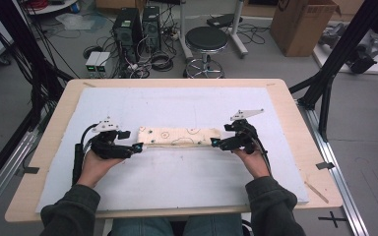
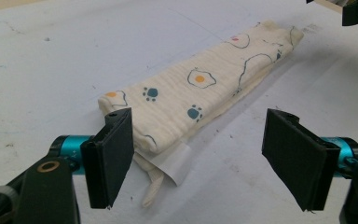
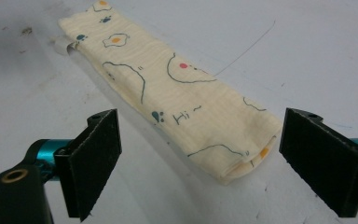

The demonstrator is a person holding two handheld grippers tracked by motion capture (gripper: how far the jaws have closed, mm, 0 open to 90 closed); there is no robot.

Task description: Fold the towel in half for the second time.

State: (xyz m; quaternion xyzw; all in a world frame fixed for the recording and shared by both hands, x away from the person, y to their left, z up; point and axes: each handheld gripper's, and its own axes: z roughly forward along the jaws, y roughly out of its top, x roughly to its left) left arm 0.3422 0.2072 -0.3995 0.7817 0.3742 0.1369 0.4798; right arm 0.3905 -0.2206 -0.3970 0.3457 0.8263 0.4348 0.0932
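Note:
A cream cloth (image 1: 179, 136) printed with fried eggs and paw marks lies folded into a long narrow strip on the white mat (image 1: 177, 172). My left gripper (image 1: 137, 147) is at its left end, open, just off the cloth. In the left gripper view the cloth (image 2: 200, 88) runs away from the wide-apart jaws of my left gripper (image 2: 205, 161), a white label sticking out under its near end. My right gripper (image 1: 215, 142) is open at the right end. In the right gripper view the cloth (image 3: 177, 88) lies ahead of my right gripper (image 3: 200, 165), nothing between the pads.
The mat covers a wooden table (image 1: 295, 105). A wooden stick (image 1: 316, 191) lies near the table's right front corner. Beyond the table are a stool (image 1: 205, 42), computer towers (image 1: 135, 27) and a cardboard box (image 1: 302, 22) on the floor.

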